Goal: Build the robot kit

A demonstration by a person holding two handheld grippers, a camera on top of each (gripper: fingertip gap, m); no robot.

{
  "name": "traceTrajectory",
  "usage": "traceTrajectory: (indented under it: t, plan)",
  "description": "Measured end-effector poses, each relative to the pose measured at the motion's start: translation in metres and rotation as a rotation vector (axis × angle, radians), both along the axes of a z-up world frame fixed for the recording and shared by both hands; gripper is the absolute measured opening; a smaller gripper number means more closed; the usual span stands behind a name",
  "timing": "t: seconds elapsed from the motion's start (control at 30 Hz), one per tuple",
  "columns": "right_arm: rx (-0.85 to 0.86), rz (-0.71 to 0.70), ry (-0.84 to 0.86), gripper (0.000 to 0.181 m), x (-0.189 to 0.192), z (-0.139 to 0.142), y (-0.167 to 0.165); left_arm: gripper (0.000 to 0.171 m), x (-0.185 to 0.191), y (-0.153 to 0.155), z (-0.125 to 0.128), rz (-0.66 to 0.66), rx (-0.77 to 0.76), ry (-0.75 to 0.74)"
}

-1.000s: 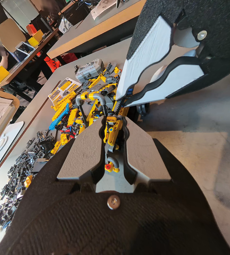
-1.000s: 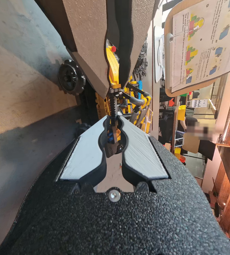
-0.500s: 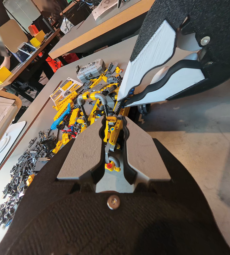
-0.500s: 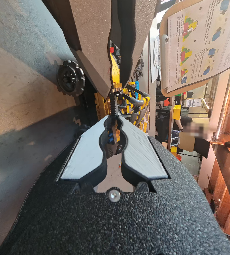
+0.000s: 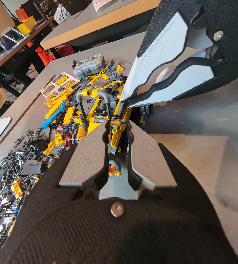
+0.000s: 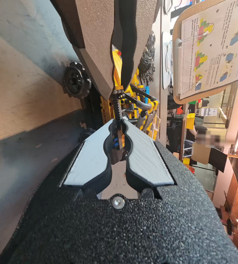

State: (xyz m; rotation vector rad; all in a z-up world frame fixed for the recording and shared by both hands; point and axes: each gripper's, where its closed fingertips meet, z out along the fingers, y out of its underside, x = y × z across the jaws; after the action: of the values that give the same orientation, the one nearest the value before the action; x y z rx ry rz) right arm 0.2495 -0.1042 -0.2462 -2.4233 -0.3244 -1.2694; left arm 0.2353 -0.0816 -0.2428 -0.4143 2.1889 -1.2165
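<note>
Yellow and grey plastic building-brick vehicle model [image 5: 101, 105], part-built and fitted with curved grey roll bars, sits on a grey tabletop [image 5: 194, 128] and is gripped from two sides. Grey-fingered left gripper [image 5: 116, 125] is closed on a yellow arm assembly at the model's near end, a small red-and-yellow piece showing between its fingers close to the palm. White-fingered right gripper [image 5: 124, 103] comes in from the upper right of the left wrist view and is closed on a black toothed rack strip [image 6: 117, 111] that runs along the model's side; in the right wrist view the strip passes between its fingertips [image 6: 118, 121], and the tips of the left gripper [image 6: 117, 91] meet the strip's far end. Black toothed wheel [image 6: 76, 82] lies on the tabletop just beside the model. Loose yellow beams, a blue lever-shaped tool [image 5: 53, 115] and a spread of small black and dark grey connector parts [image 5: 8, 171] lie to the left of the model, with a folded printed instruction leaflet [image 5: 59, 84] and a grey box-shaped hub unit [image 5: 89, 67] beyond. Wooden clipboard holding an illustrated sheet [image 6: 215, 47] stands at the tabletop's edge, and other tables fill the background.
</note>
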Motion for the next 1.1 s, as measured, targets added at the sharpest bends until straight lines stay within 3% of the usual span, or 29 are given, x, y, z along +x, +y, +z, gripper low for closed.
traceTrajectory:
  t: [0.2, 0.33, 0.5, 0.73, 0.87, 1.1]
  plan:
    - [0.085, 0.018, -0.04, 0.006, 0.0, 0.001, -0.001, 0.019, 0.0, -0.003, 0.007, -0.009, 0.023, -0.071]
    - [0.163, -0.001, -0.159, 0.006, 0.0, 0.001, -0.003, 0.02, 0.0, -0.007, 0.012, -0.028, 0.064, -0.137]
    - [0.076, -0.009, -0.195, 0.006, 0.0, 0.001, -0.002, 0.02, 0.0, -0.004, 0.008, -0.028, 0.069, -0.116]
    - [-0.085, 0.035, -0.107, 0.006, 0.0, -0.001, 0.0, 0.019, 0.001, -0.001, 0.002, -0.021, 0.003, -0.004]
    - [-0.022, 0.057, -0.094, 0.006, 0.001, -0.001, 0.0, 0.019, 0.001, -0.001, 0.002, -0.018, 0.005, -0.013]
    - [0.028, 0.05, -0.233, 0.006, -0.001, -0.001, -0.002, 0.019, -0.001, -0.004, 0.006, -0.043, 0.081, -0.109]
